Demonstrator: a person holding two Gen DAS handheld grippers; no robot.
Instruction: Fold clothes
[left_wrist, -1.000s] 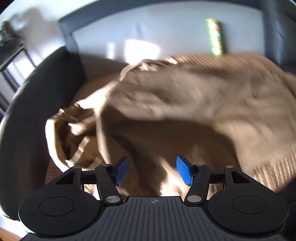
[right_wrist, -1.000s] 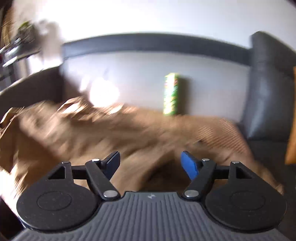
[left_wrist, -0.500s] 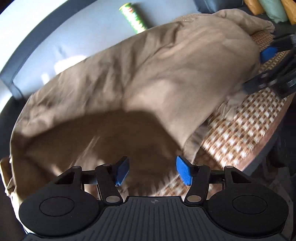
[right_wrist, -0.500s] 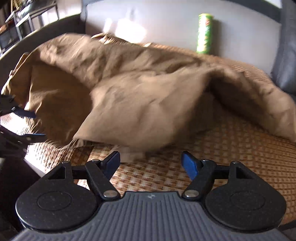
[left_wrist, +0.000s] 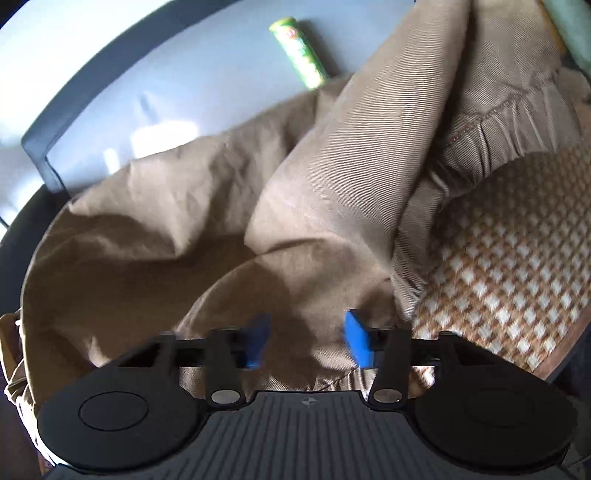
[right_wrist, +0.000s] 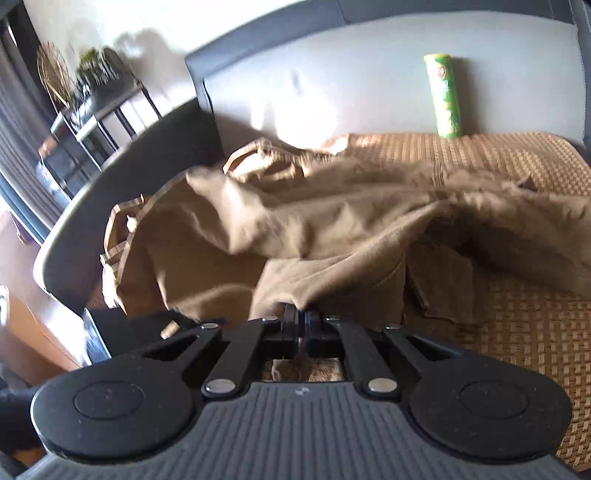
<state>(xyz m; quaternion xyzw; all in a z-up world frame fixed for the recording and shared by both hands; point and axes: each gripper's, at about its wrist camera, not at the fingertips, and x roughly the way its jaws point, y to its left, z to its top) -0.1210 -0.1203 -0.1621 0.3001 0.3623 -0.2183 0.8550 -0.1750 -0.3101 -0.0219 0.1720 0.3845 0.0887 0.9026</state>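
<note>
Two claws on it: right claw (right_wrist: 302, 321) pinching the tan trousers' (right_wrist: 332, 218) edge, left claw (left_wrist: 306, 345) spread wide over them. Trousers rumpled on sofa mat (right_wrist: 517, 332); folding barely begun.

green chip can (right_wrist: 444, 96) with a small red logo, lettering too blurred to read

woven mat (right_wrist: 517, 332) on sofa (right_wrist: 332, 92); tan garment (right_wrist: 314, 221), green can (right_wrist: 445, 98)

Rumpled tan garment (right_wrist: 332, 229), apparently trousers
</note>
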